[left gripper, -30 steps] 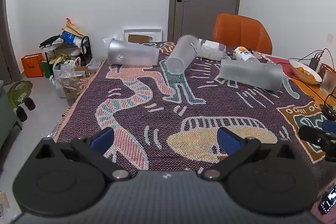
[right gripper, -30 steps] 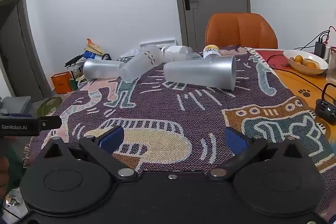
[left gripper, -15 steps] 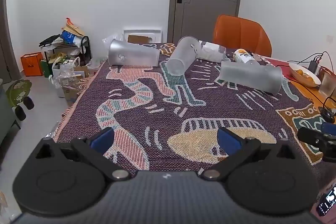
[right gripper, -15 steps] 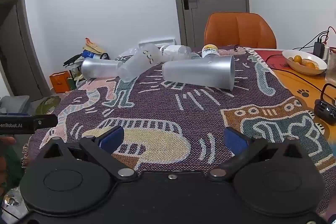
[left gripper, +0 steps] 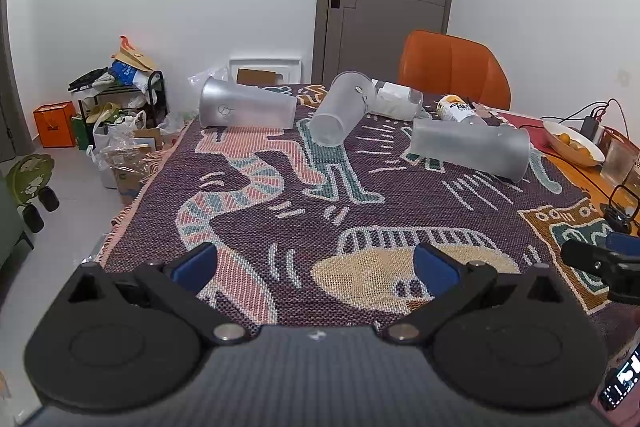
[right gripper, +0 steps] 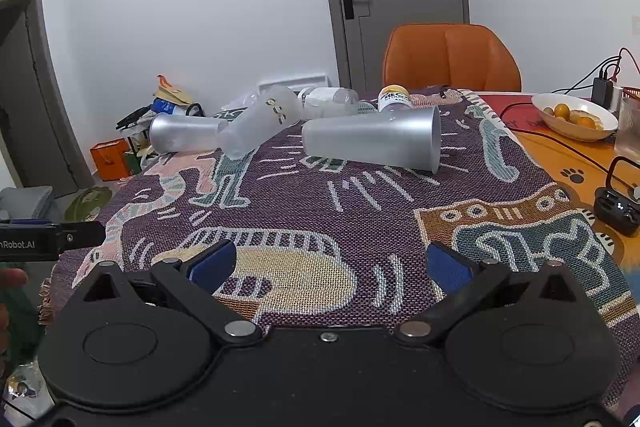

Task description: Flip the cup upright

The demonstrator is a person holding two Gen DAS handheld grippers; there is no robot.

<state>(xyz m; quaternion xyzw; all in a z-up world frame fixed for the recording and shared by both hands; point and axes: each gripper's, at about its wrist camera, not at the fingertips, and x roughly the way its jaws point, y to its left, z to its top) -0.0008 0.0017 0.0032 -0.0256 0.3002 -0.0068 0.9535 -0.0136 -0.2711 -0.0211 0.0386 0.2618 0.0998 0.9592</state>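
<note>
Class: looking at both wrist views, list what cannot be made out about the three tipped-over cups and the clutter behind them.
- Left cup: right wrist view, its narrow end hidden behind the middle cup.
- Clear bottle: left wrist view, partly hidden by the middle cup.
- Yellow-labelled bottle: print too small; lower part hidden by the right cup.

We cannot read the label on the small bottle (right gripper: 395, 99), too small; the far-left cup (right gripper: 188, 138) is partly hidden behind the middle cup (right gripper: 259, 121); the left gripper (right gripper: 40, 239) is cut off by the frame's edge.
</note>
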